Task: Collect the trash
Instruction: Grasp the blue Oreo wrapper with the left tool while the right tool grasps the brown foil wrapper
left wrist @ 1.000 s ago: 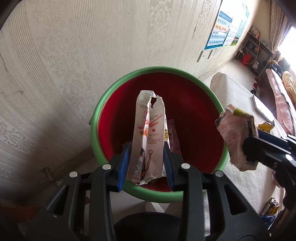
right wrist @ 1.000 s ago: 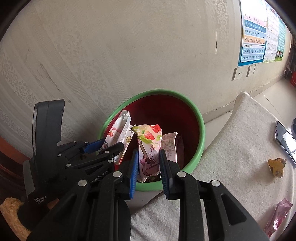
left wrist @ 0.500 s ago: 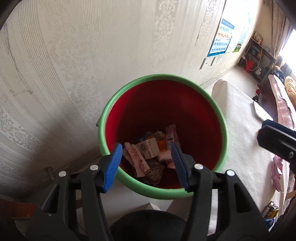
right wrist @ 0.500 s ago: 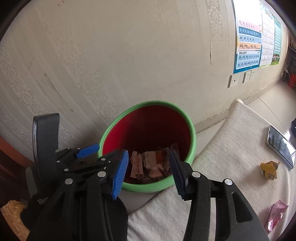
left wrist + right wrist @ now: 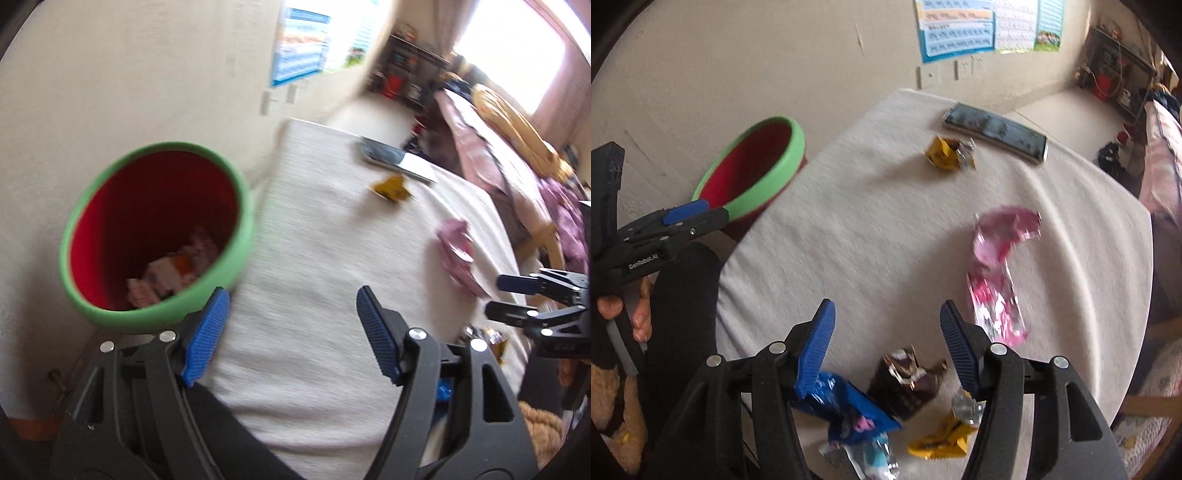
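Observation:
A green-rimmed red bin (image 5: pixel 155 236) stands by the wall beside the table and holds several wrappers (image 5: pixel 173 269); it also shows in the right wrist view (image 5: pixel 753 170). My left gripper (image 5: pixel 291 332) is open and empty over the table edge next to the bin. My right gripper (image 5: pixel 886 339) is open and empty above the table's near side. On the cloth lie a pink wrapper (image 5: pixel 997 273), a yellow wrapper (image 5: pixel 949 153), a brown wrapper (image 5: pixel 908 384), a blue wrapper (image 5: pixel 846 413) and a small yellow wrapper (image 5: pixel 942 439).
A phone (image 5: pixel 995 131) lies at the table's far side. The table wears a white cloth (image 5: pixel 868 229). A wall with sockets and a poster (image 5: pixel 956 26) runs behind. A bed with pink bedding (image 5: pixel 498 155) stands to the right.
Both grippers let their wrappers fall into the bin, opened wide, and swung right from over the bin to the table.

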